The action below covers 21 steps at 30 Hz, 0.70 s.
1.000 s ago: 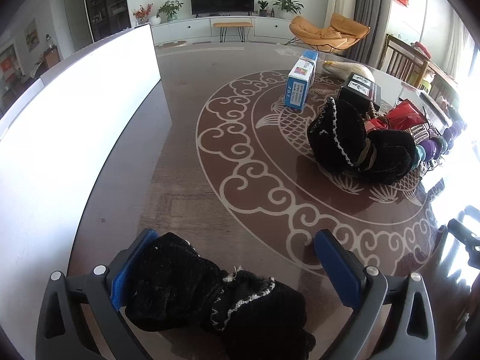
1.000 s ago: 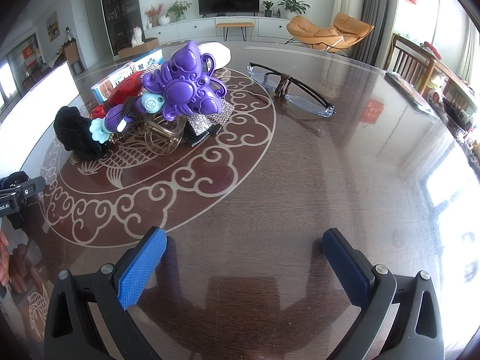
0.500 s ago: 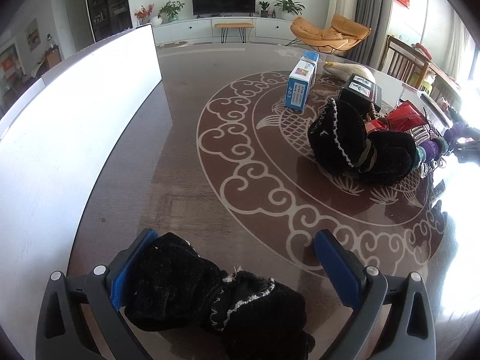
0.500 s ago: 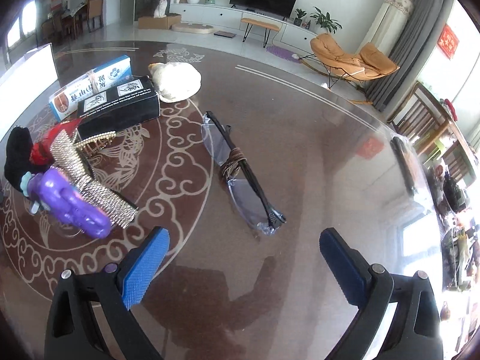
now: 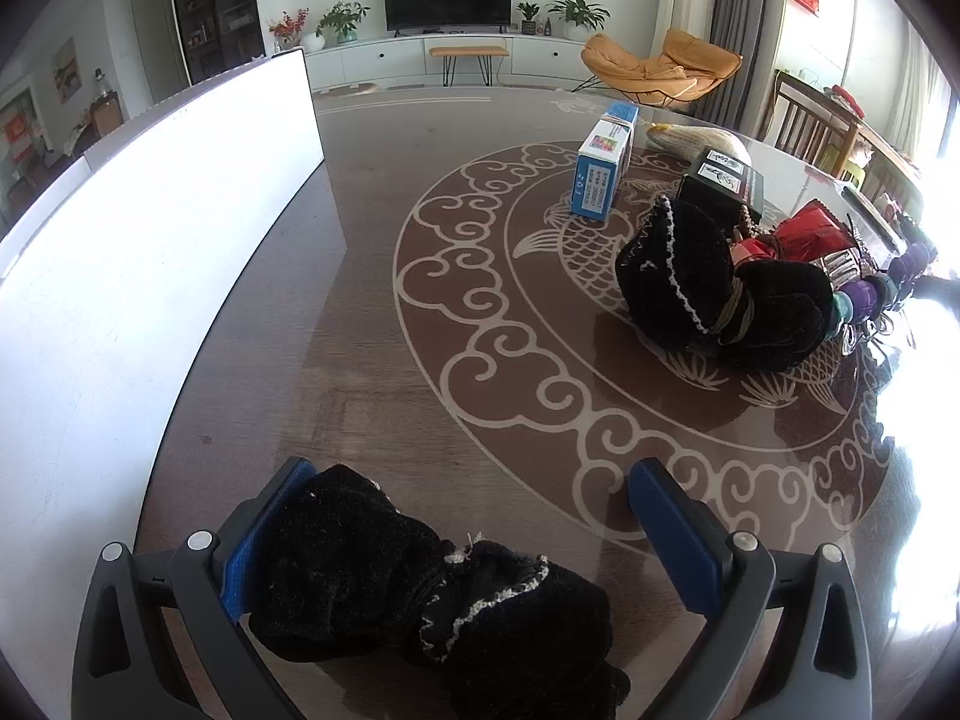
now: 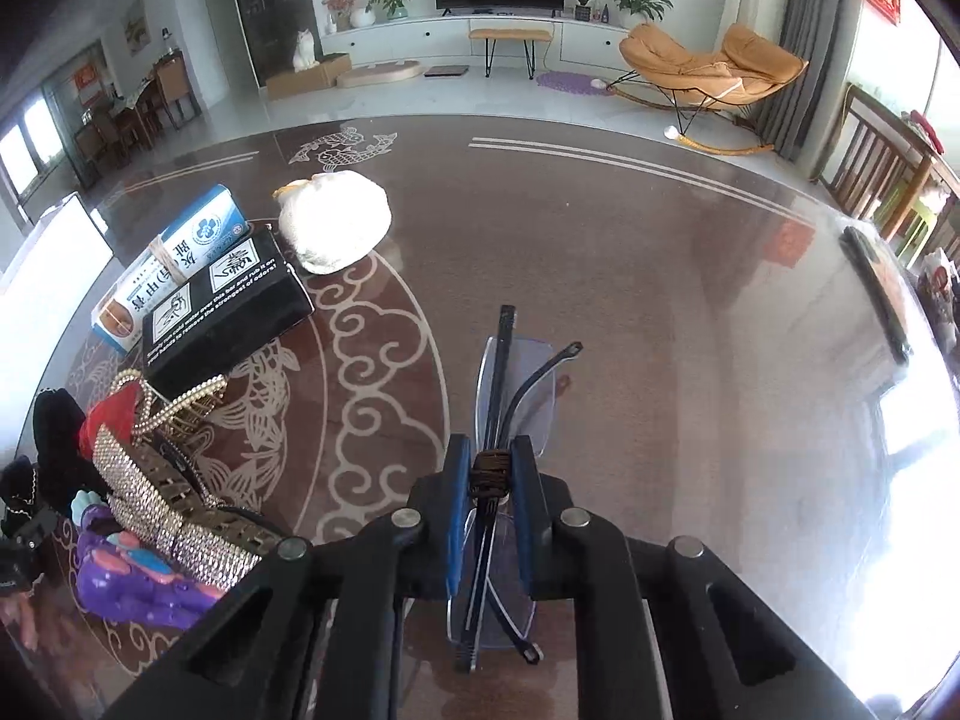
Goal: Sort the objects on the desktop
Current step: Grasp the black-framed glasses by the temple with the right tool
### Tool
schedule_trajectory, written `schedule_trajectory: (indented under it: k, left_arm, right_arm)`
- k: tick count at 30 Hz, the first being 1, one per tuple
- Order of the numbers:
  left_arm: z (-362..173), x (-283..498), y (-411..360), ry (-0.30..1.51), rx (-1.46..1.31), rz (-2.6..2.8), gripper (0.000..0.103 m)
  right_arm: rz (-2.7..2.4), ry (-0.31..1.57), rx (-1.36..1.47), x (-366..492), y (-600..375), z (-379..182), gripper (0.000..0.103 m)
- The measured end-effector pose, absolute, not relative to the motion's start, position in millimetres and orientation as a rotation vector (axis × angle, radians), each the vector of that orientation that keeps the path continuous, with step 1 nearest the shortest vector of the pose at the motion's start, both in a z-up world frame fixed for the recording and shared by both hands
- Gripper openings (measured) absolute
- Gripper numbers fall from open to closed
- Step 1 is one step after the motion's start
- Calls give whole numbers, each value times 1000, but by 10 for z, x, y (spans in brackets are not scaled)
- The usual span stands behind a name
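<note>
Between the right gripper's (image 6: pixel 489 483) clenched pads lie folded rimless glasses (image 6: pixel 501 420) (brown band-wrapped), pointing twelve o'clock; left gripper (image 5: pixel 474 525) gapes around a black velvet bow (image 5: pixel 420 588).

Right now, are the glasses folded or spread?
Folded: in the right wrist view both temples of the glasses lie across the lenses, bound together, clamped by the right gripper.

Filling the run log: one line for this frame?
left tool open, black scrunchie between fingers | right tool shut on folded glasses | table
</note>
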<state>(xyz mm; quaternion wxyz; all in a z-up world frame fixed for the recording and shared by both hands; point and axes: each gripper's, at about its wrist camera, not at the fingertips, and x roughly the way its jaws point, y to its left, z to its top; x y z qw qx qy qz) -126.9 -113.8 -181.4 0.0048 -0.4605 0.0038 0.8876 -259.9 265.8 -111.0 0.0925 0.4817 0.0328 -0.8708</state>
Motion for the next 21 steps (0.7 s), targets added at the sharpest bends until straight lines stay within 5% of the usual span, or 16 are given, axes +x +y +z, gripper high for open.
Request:
schedule_trajectory:
  k: [10,12,14,15,21]
  left_arm:
    - [-1806,-948,-928,142,-1373,2613,103]
    - [-1804,-821,-970,152,-1374,2601,103]
    - [-1803,-709,-1059,143,-1382,2611,103]
    - [-1802,-659,-1102,139,-1384,2617,103]
    - [-1811,-643,-1131,145,-1436,2597,103]
  right_arm:
    - [-2430,-186,1370,-581,2419,-1092,15]
    - [-2456,-107,1379,-461,2318,-1106,24]
    - [-2487,-17,1400,-411,2257,-1141,63]
    - [-2510,23,1398,-394,2242,-1149,69]
    - [-2491,75,1438,-509,2277,-1213,73]
